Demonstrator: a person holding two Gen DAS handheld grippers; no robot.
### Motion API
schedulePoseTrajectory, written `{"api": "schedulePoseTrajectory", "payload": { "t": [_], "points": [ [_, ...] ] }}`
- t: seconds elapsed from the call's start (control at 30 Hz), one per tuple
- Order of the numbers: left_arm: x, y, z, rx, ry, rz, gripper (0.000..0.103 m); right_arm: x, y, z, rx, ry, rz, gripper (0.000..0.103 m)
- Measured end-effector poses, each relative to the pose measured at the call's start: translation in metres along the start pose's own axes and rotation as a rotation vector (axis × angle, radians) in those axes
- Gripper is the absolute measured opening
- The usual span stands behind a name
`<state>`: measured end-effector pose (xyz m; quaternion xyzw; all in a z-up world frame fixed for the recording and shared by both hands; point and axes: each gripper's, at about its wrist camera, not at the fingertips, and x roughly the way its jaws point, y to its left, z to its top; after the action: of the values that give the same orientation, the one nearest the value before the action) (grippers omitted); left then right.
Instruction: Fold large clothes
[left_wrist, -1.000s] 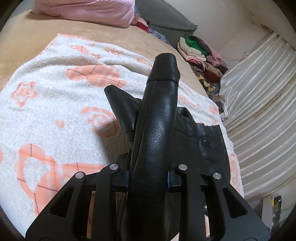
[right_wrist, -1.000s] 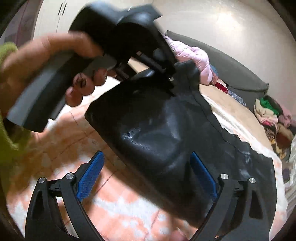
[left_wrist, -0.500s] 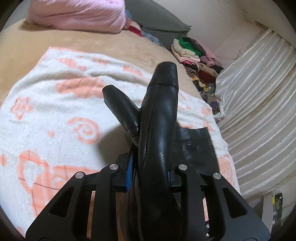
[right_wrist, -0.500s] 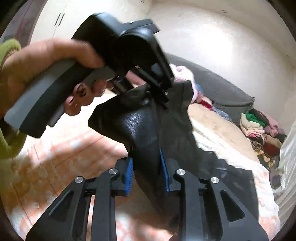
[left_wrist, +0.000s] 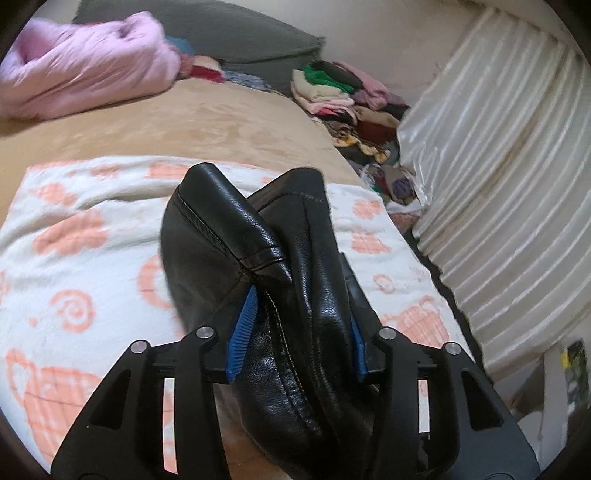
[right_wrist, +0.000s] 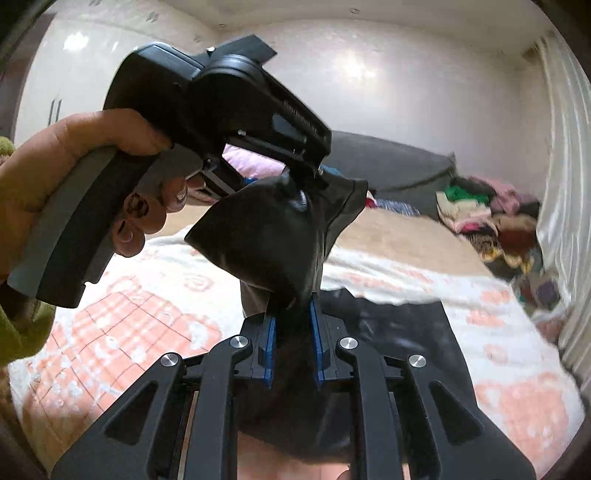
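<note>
- both grippers had lifted the black leather garment higher above the patterned blanket.
- right gripper was closing, pinching it; left gripper was opening (leather between its pads).
- best keep edges level over the blanket.

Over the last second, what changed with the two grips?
Right gripper went from wide open to closing on the black leather garment. Both hands lifted it off the patterned blanket. Left gripper is opening, leather still between its fingers, right side hidden. Unchanged: pink jacket and clothes pile.
</note>
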<state>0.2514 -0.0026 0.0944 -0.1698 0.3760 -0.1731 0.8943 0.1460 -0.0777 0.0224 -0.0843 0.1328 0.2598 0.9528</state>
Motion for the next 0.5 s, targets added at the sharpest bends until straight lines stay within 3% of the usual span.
{"api": "schedulePoseTrajectory", "payload": {
  "t": [0.17, 0.23, 0.37, 0.5],
  "points": [
    [0.017, -0.026, -0.001, 0.036, 0.023, -0.056, 0.042, -0.004, -0.037, -0.021, 0.144, 0.043, 0.018, 0.014],
    [0.011, -0.028, -0.003, 0.042, -0.008, -0.066, 0.043, -0.003, -0.05, -0.029, 0.208, 0.077, 0.02, 0.014],
    [0.003, -0.015, -0.016, 0.067, -0.024, 0.009, 0.051, 0.017, -0.084, -0.053, 0.348, 0.161, 0.026, 0.014],
    [0.026, 0.023, -0.043, 0.021, 0.057, 0.108, 0.053, 0.029, -0.11, -0.08, 0.536, 0.221, 0.108, 0.014]
  ]
}}
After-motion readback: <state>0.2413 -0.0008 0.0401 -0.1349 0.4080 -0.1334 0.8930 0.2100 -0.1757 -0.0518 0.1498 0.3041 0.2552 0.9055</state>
